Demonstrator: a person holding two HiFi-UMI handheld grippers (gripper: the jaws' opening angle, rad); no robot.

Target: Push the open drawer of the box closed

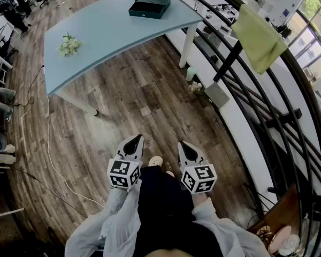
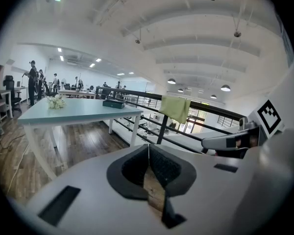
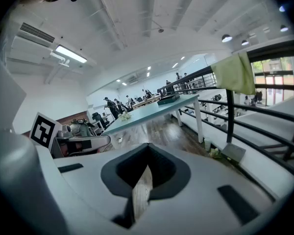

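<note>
Box [image 1: 150,5] lies at the far end of the surface [image 1: 107,36], well apart from me. My left hand-held gripper [image 1: 134,139] and right hand-held gripper [image 1: 186,145] hang closed and empty. I judge I must first walk over, then push its drawer.

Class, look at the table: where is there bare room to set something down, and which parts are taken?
The table is bare across its whole middle, between the flowers near its left end and the box at its far right corner. The near edge in front of the box is free too. Only those two spots are taken.
</note>
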